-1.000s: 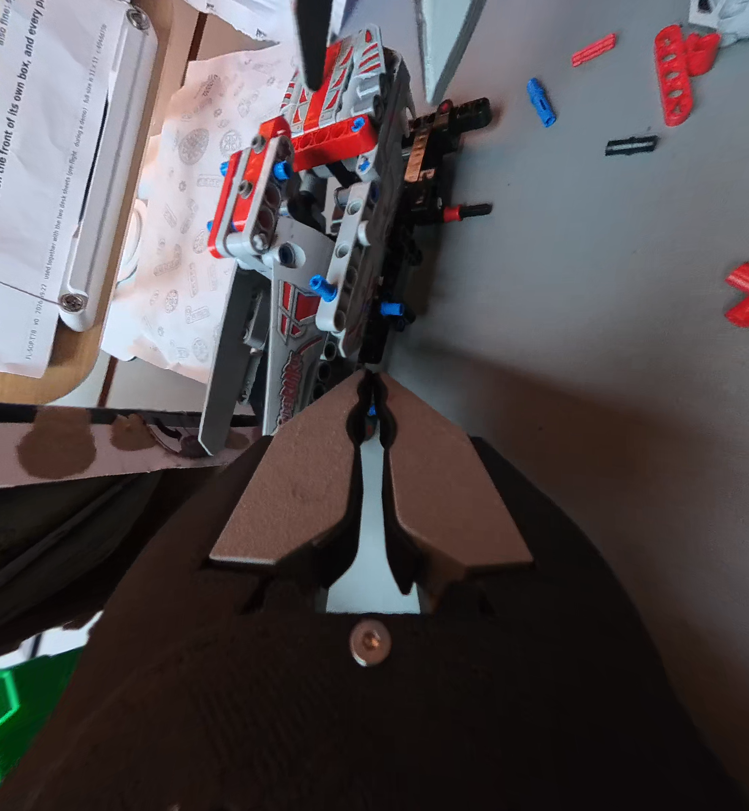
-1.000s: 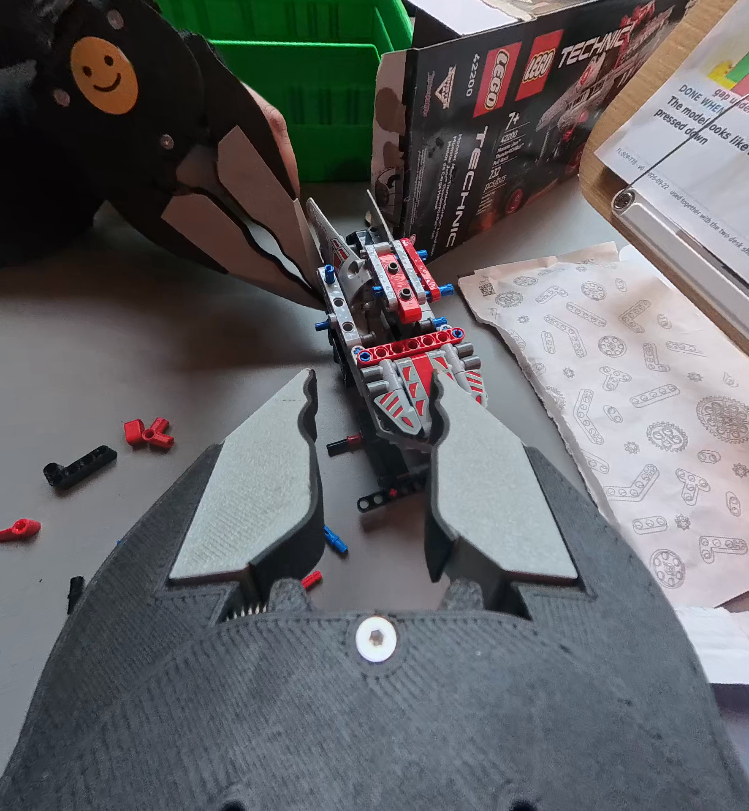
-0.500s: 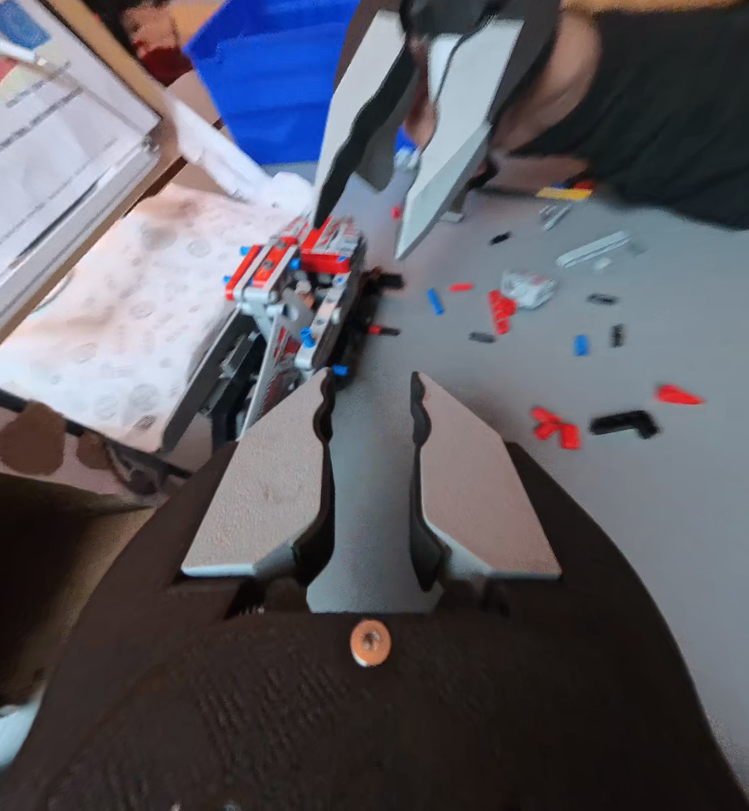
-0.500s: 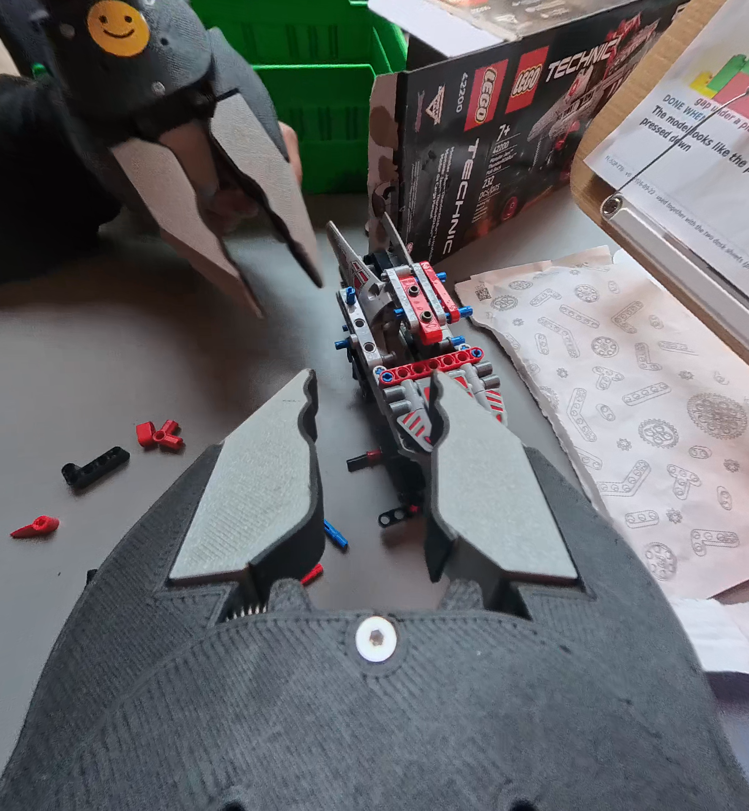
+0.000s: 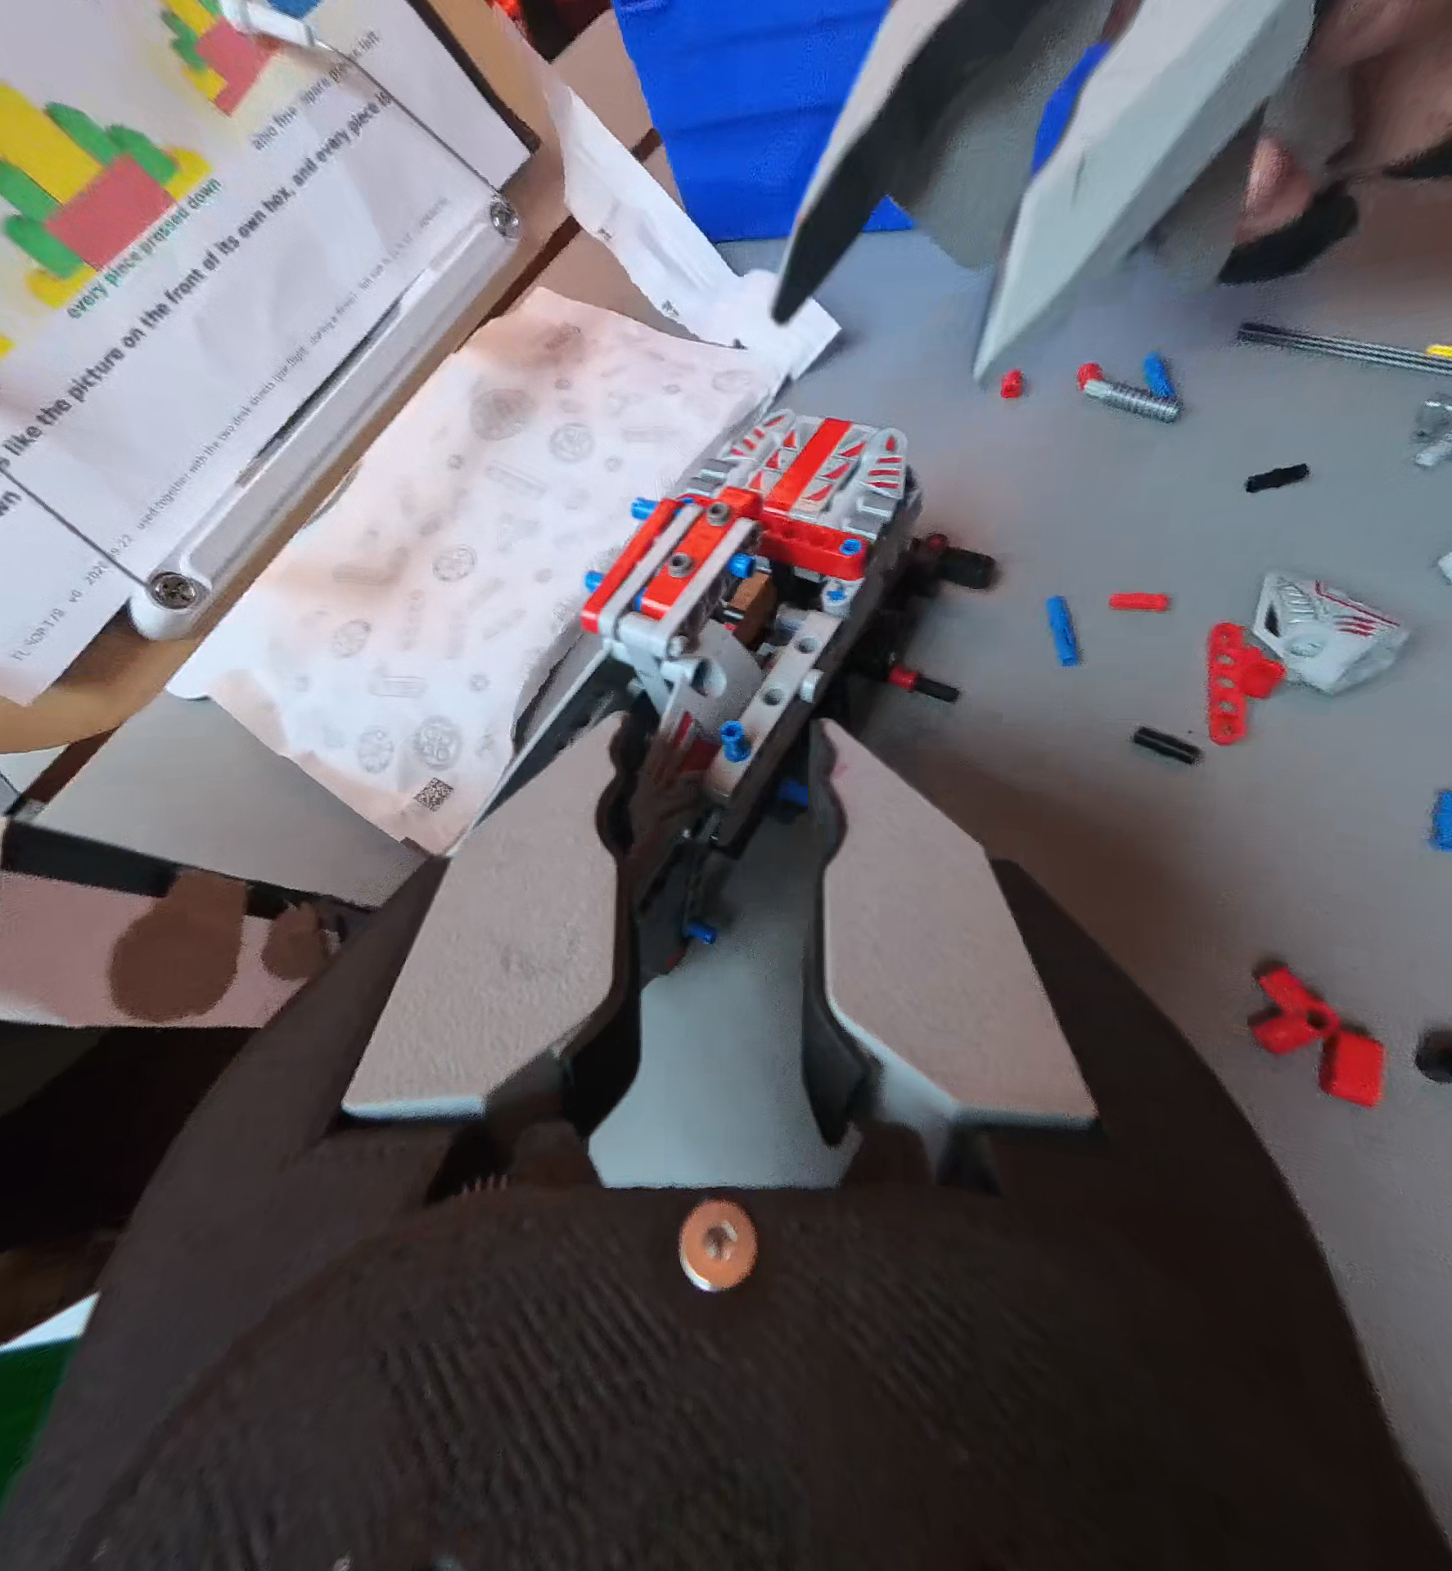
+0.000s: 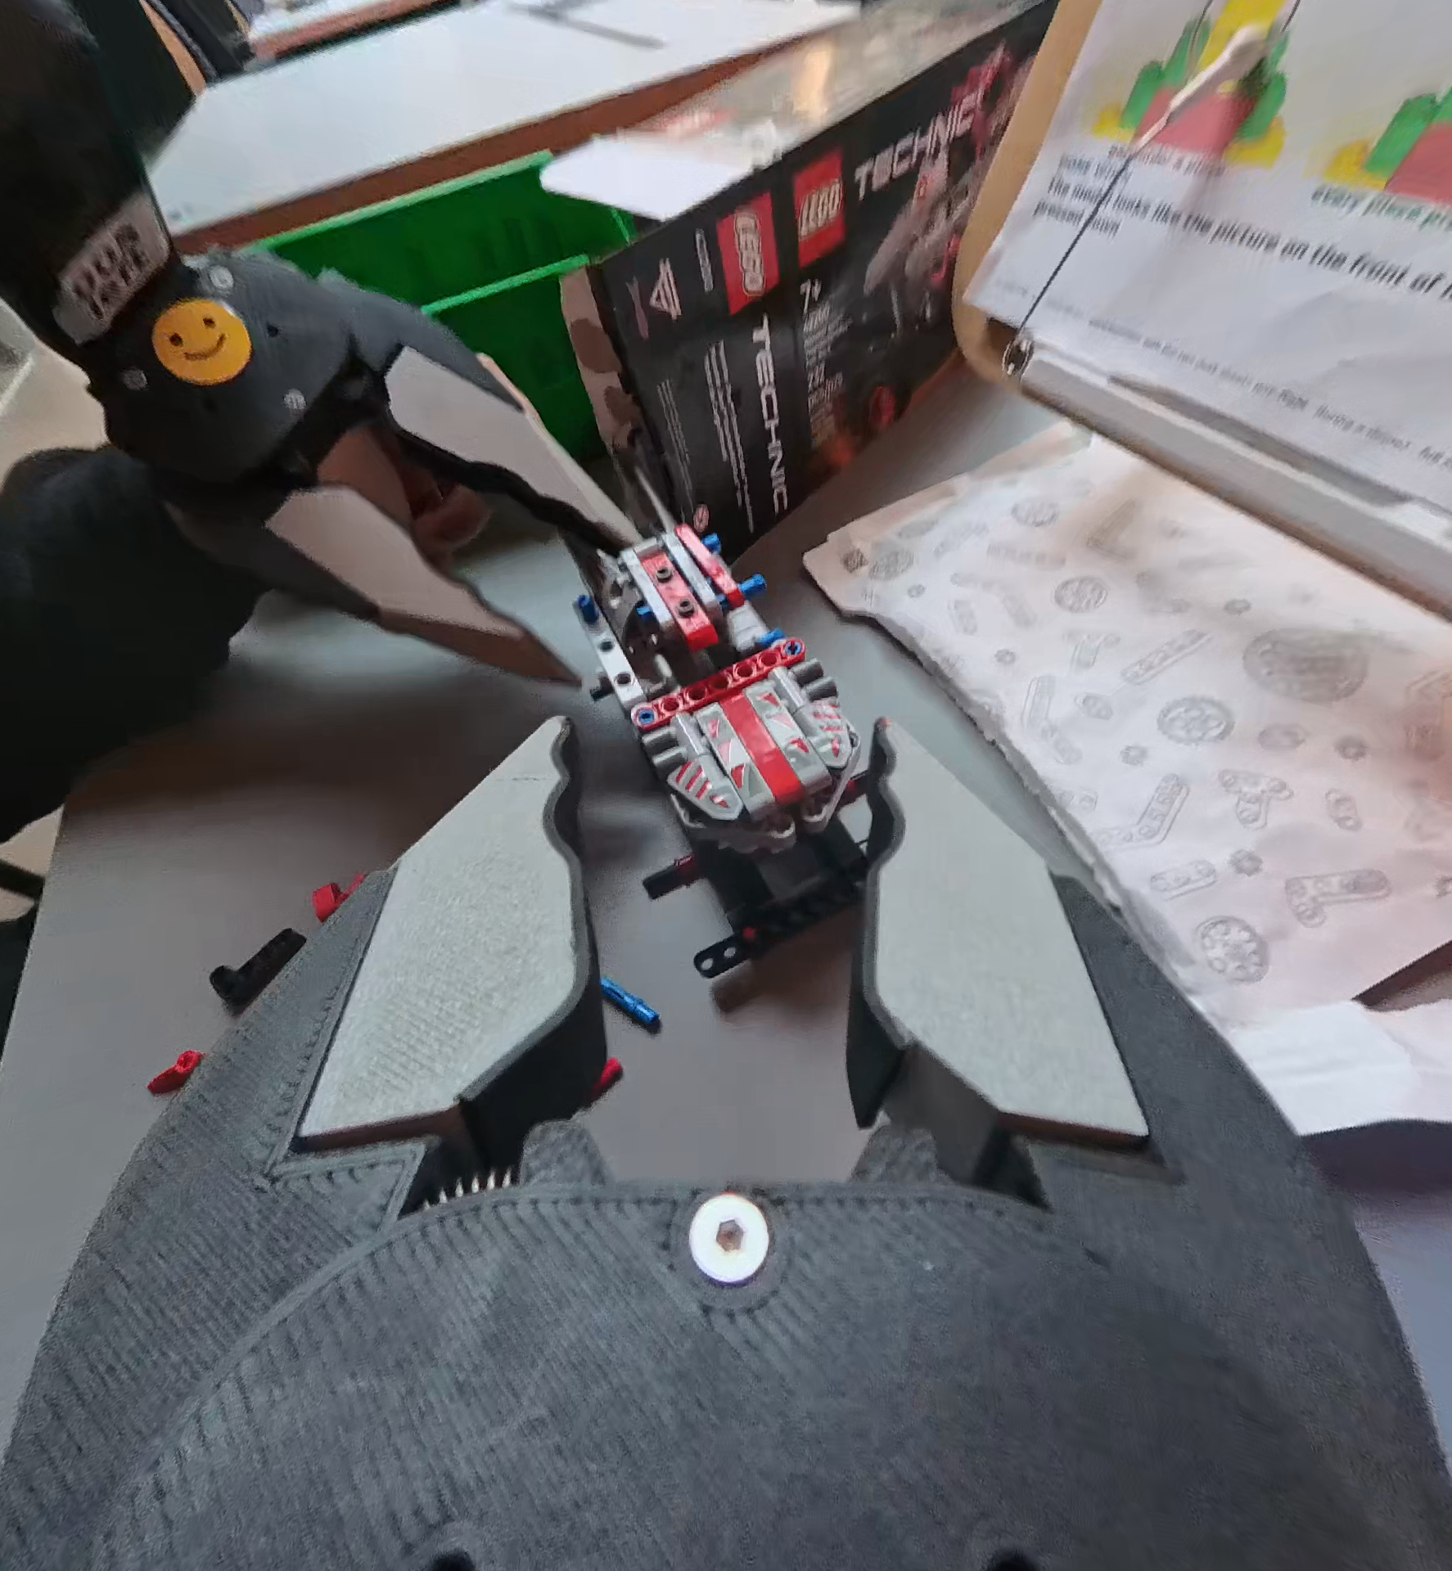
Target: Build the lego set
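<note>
The lego model (image 6: 727,723), red, grey and black, stands on the grey desk (image 6: 297,765) beside a printed paper sheet (image 6: 1216,723) at 3 o'clock. The left gripper (image 5: 714,765), jaws apart, straddles its rear end. The right gripper (image 6: 718,748), jaws wide apart, flanks its nose. Loose pieces (image 5: 1063,629) lie scattered nearby.

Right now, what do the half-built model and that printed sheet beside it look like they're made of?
Half-built model: looks like hard moulded plastic, smooth and slightly glossy, with crisp pin holes and clean red, grey and blue parts.
Printed sheet: appears to be thin matte paper, going by its creases, ragged edge and faint grey print.
</note>
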Demonstrator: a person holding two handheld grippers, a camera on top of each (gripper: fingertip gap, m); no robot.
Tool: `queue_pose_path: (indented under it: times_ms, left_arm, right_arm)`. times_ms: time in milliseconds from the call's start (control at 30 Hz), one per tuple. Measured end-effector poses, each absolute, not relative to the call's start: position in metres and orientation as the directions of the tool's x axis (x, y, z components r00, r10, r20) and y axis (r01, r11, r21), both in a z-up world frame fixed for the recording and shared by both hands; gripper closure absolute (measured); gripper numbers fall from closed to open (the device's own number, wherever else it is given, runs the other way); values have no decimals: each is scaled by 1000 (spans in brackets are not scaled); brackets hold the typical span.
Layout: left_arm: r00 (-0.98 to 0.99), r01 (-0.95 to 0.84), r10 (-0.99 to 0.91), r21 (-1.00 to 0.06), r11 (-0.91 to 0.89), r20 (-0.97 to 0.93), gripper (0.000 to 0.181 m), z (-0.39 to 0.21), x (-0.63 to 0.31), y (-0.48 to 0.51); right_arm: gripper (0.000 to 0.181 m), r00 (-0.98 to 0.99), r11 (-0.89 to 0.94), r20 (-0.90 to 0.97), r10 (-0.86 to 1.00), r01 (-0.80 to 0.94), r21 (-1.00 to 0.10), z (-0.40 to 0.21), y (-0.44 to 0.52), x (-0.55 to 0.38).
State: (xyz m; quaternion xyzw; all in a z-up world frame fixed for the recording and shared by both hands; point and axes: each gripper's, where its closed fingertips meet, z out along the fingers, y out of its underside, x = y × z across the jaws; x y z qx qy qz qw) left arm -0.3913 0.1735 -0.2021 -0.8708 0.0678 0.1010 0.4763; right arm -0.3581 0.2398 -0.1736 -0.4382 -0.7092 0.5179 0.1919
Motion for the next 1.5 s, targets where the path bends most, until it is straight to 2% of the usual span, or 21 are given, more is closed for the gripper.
queue_pose_path:
  times_ms: [33,267,433,567,767,900,1000,1133,1233,1300,1367,1500]
  left_arm:
    - [969,-225,-31,-818,-529,-247,151,-201,-392,174]
    - [952,-304,-118,-819,-486,-283,158,-202,-382,164]
    - [928,-371,-145,-814,-448,-343,160,-203,-377,159]
    - [847,-526,-188,-732,-432,-497,161,-207,-373,154]
    - [851,-525,-236,-730,-439,-469,167,-217,-367,152]
    - [835,-548,-235,-716,-432,-497,167,-218,-368,152]
    - [835,-548,-300,-743,-385,-461,151,-214,-355,146]
    - [846,-501,-349,-825,-261,-403,150,-192,-341,135]
    - [884,-443,-253,-877,-187,-393,138,-166,-352,136]
    - [887,-462,-136,-850,-253,-441,120,-169,-375,140]
    - [864,-497,-119,-790,-357,-490,104,-188,-385,143]
    - [786,-590,-146,-657,-470,-601,114,-217,-389,151]
  right_arm:
    - [116,-541,95,-176,822,434,-896,-178,239,-359]
    - [116,-574,194,-101,812,429,-882,-192,229,-358]
    - [120,-618,302,21,786,353,-886,-190,216,-356]
    - [121,-639,414,141,756,301,-859,-196,209,-354]
    - [119,-625,587,359,693,199,-785,-201,206,-354]
    - [119,-620,603,382,685,189,-775,-201,205,-354]
    - [120,-629,576,348,695,198,-793,-202,207,-353]
    - [120,-638,550,315,703,207,-809,-202,209,-352]
    - [120,-640,570,334,692,200,-797,-202,209,-351]
    - [121,-639,603,371,674,186,-776,-202,208,-350]
    - [121,-637,623,394,663,177,-762,-203,206,-350]
    - [121,-654,602,368,661,170,-780,-202,201,-348]
